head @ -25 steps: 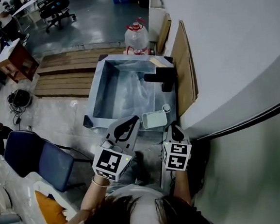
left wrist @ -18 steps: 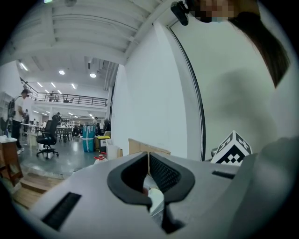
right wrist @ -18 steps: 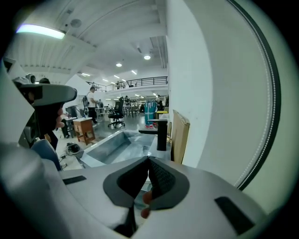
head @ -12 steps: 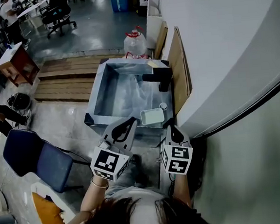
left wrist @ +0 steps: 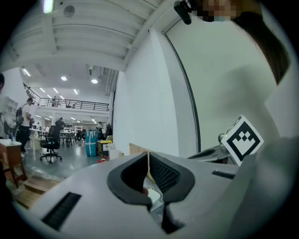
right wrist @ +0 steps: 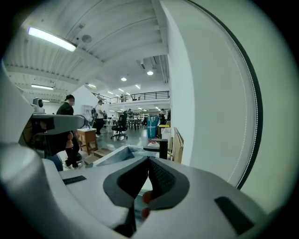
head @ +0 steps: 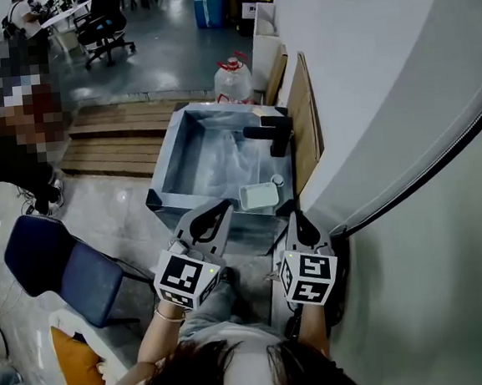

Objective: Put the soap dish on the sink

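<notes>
The pale rectangular soap dish (head: 259, 195) lies on the near right corner of the steel sink's rim (head: 159, 194), below the black faucet (head: 271, 133). My left gripper (head: 222, 207) hovers just left of the dish at the sink's near edge, its jaws closed with nothing between them. Just right of the dish, my right gripper (head: 298, 217) is likewise shut and empty. Neither touches the dish. In the right gripper view the sink (right wrist: 116, 156) and faucet (right wrist: 161, 147) lie ahead beyond the closed jaws of the right gripper (right wrist: 149, 159). The left gripper (left wrist: 148, 154) points toward the white wall.
A small white cup (head: 278, 179) stands beside the dish. A large water bottle (head: 233, 81) is behind the sink, a brown board (head: 304, 127) leans on the white wall, wooden pallets (head: 106, 136) lie left, a blue chair (head: 59, 266) near left. A person (head: 4, 124) stands far left.
Both grippers stay shut beside the dish, which has not moved. The head view has shifted slightly, and a person has walked into the upper left.
</notes>
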Demonstrator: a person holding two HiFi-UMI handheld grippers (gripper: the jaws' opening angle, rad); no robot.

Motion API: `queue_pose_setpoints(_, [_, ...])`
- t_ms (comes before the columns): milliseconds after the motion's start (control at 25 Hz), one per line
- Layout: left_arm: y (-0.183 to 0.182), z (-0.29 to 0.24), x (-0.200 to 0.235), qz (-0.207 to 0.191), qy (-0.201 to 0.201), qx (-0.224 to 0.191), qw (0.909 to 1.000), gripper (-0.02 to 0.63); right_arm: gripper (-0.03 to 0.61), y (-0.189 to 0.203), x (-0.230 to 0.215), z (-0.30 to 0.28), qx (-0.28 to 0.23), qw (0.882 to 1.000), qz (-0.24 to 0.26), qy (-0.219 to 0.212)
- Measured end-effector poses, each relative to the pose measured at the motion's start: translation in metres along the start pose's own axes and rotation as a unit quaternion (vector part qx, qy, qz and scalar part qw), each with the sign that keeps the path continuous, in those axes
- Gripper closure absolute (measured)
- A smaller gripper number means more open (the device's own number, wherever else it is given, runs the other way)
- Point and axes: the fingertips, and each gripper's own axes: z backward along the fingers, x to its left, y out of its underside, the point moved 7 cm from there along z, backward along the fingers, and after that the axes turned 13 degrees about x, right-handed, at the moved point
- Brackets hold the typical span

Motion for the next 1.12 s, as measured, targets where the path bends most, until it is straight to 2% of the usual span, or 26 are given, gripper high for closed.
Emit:
queue_pose_setpoints(480, [-0.006,0.016,-0.004,0.000,-0.007,-0.004,1.0000,0.604,0.554,-0.012,0.010,0.034,-0.038,0.999,0.010,-0.001])
queue_pose_setpoints(1120, [0.005,0.056,0.009,0.003,0.003,-0.011,0.9999,0.604,0.554,-0.018,0.049,0.059,-0.048,0.999,0.022,0.014])
